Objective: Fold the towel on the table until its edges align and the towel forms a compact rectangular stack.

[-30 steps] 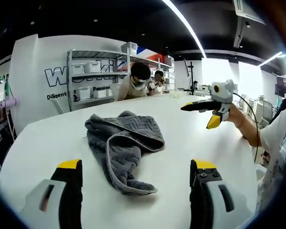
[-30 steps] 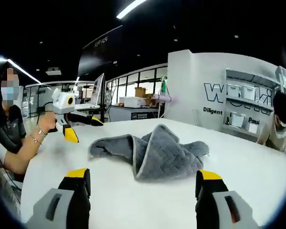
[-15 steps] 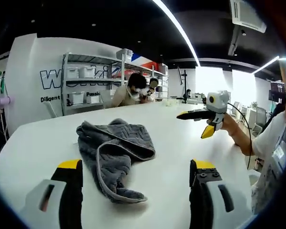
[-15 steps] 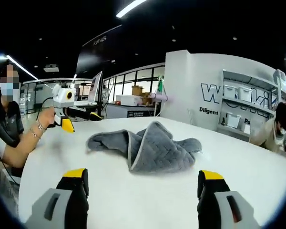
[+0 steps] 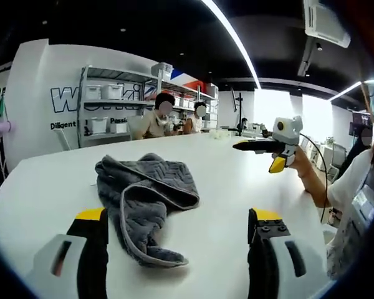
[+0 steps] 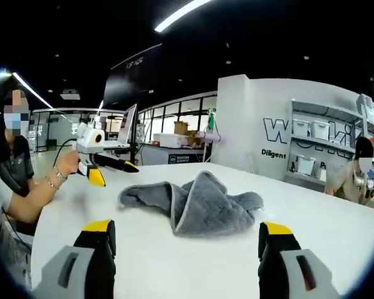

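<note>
None of the folding is done yet, as far as can be judged. The grey towel [image 5: 144,200] is seen lying crumpled on the white table [image 5: 43,187], with one part turned over another and its pale edge running in a curve; no two edges are aligned. In the right gripper view the towel [image 6: 193,205] is found in the middle of the table [image 6: 336,230], ahead of both jaws.

The left gripper [image 5: 174,240] is held with its jaws wide apart, above the near end of the towel and not closed on it. The right gripper [image 6: 188,249] is also held apart, short of the towel, with nothing between its jaws. Spreading the cloth flat is judged to be needed first, then all folds remain.
</note>
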`<move>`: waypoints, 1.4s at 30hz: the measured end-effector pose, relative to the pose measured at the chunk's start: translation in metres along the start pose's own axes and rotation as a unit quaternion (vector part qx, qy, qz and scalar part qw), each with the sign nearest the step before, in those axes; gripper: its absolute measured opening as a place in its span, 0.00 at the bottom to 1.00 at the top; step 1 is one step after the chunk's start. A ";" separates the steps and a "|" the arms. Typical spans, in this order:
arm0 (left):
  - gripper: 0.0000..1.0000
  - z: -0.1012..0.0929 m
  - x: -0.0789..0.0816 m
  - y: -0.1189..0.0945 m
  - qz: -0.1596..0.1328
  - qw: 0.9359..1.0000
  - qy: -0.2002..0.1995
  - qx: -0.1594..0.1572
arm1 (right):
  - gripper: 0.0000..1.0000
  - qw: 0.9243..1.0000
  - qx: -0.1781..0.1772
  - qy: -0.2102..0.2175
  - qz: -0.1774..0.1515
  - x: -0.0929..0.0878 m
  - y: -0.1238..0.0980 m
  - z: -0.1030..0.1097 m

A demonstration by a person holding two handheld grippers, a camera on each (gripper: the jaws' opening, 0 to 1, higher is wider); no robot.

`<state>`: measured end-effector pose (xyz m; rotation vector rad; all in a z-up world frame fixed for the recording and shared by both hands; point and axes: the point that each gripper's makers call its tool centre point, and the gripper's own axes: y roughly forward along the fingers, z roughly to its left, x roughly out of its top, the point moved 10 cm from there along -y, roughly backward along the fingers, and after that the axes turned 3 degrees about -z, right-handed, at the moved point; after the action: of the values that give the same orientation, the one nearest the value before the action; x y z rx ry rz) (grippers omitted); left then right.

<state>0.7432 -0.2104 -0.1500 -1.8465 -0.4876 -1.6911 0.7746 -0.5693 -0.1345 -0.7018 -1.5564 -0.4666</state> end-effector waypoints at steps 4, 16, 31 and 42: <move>0.98 0.001 0.000 0.004 0.007 1.000 0.003 0.004 | 0.99 1.000 0.008 -0.003 -0.013 0.005 -0.003 0.003; 0.98 0.014 0.014 0.016 0.041 0.999 0.022 0.019 | 0.99 0.999 0.017 0.001 -0.033 0.011 -0.011 0.000; 0.98 0.049 0.053 0.073 0.068 0.997 0.024 0.027 | 0.99 0.997 0.047 -0.006 -0.055 0.021 -0.019 0.005; 0.97 0.087 0.055 0.129 0.093 0.995 -0.004 0.022 | 0.98 0.997 0.063 -0.013 -0.049 0.022 -0.019 0.010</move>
<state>0.8979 -0.2602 -0.1197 -1.8091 -0.3413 -1.5376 0.7543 -0.5733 -0.1120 -0.5384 -1.6354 -0.4302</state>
